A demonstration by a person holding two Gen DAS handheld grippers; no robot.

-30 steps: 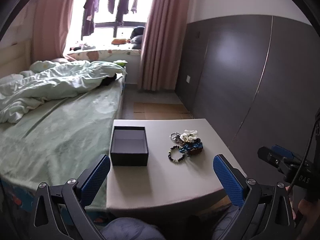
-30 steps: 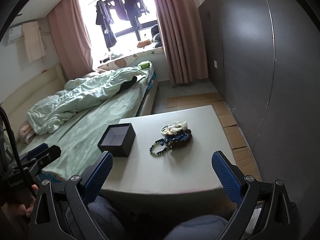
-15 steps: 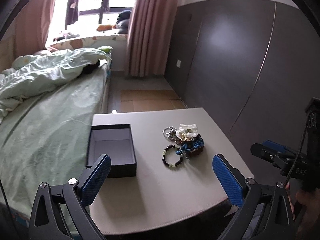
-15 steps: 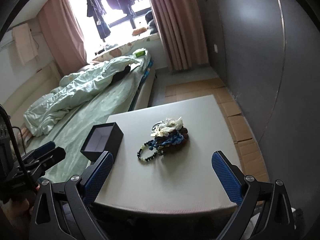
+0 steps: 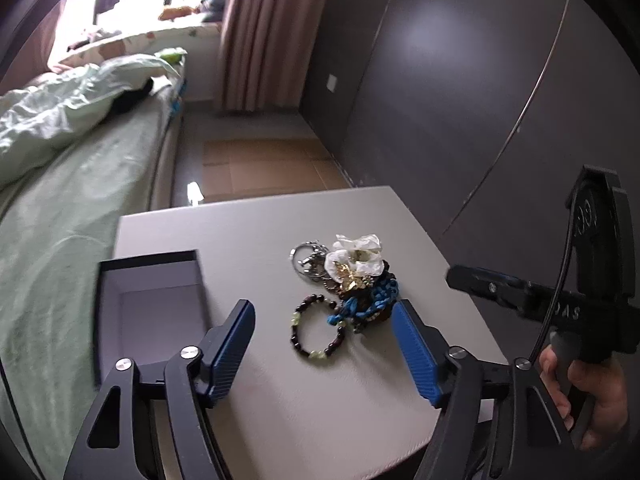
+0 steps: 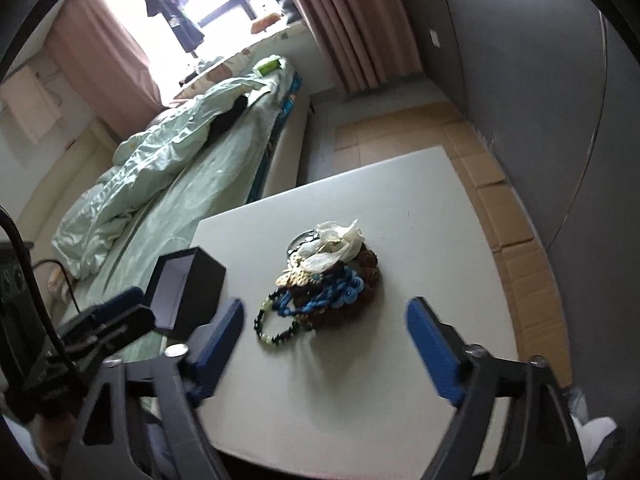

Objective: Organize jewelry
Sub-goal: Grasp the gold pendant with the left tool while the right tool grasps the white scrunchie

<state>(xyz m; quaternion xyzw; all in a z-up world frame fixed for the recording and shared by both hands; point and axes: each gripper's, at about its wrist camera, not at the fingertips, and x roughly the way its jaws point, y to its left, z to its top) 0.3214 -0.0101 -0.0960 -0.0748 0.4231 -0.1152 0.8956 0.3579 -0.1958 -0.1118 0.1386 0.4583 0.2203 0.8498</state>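
Nothing sorted yet. Box [image 5: 148,304] open and bare inside, at the left of the table [image 5: 320,420] beside the bed [image 5: 60,220]. All jewelry in 1 pile [image 5: 352,276] mid-table, well apart from the box; beaded bracelet [image 5: 318,330] loose at its near edge. Left gripper [image 5: 324,346] above the bracelet, not touching, jaws just narrowed but apart, nothing between. Right gripper [image 6: 326,340] likewise: just narrowed, apart, holding nothing, over the pile. Left to do, by the look of it: every piece into the box.
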